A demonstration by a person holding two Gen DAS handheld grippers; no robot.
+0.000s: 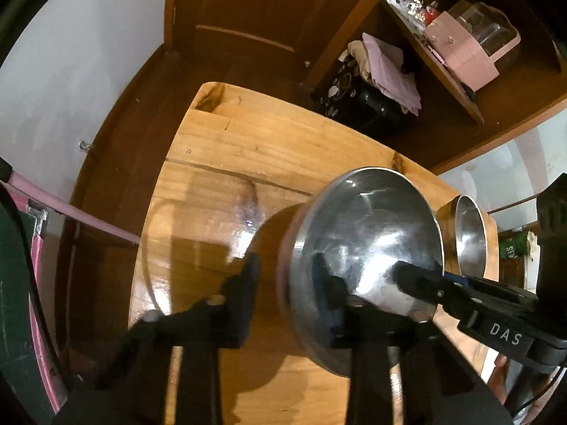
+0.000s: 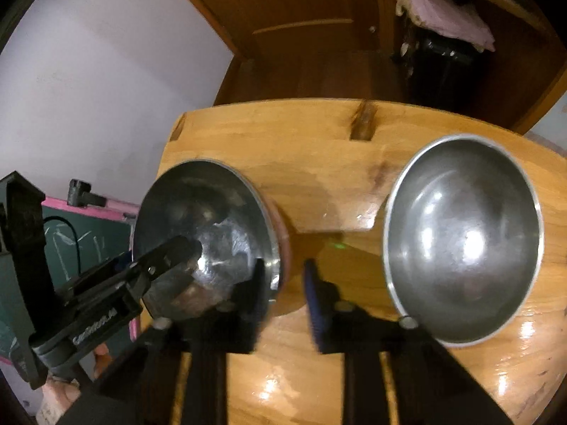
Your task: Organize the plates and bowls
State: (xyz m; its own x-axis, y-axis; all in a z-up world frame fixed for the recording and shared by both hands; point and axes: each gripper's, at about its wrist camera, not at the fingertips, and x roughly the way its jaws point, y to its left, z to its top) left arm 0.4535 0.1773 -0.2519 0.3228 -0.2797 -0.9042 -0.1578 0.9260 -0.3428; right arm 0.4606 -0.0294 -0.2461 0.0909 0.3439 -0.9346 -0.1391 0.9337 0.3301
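Both the left gripper (image 1: 290, 294) and right gripper (image 2: 285, 283) pinch the thin rim of the light, slippery round steel bowl (image 1: 365, 233) on the wooden desk (image 1: 248, 141).

two steel bowls (image 2: 207, 233) (image 2: 462, 244), one table (image 2: 319, 141)

- The shiny silver steel bowl (image 1: 361, 248) at my left gripper's fingers has a dull pinkish outer rim.
- The second silver steel bowl (image 2: 464, 251), right of my right gripper's fingers, is plain grey inside with white glints.
- The glossy honey-yellow wooden table (image 2: 301, 141) beneath both shows darker brown knots and grain lines.
- My right gripper's black fingers (image 2: 315, 301) carry blue ribbed pads.
- Far ahead, pale pink folded cloth (image 1: 389, 71) tops a black white-spotted box (image 1: 354, 102).
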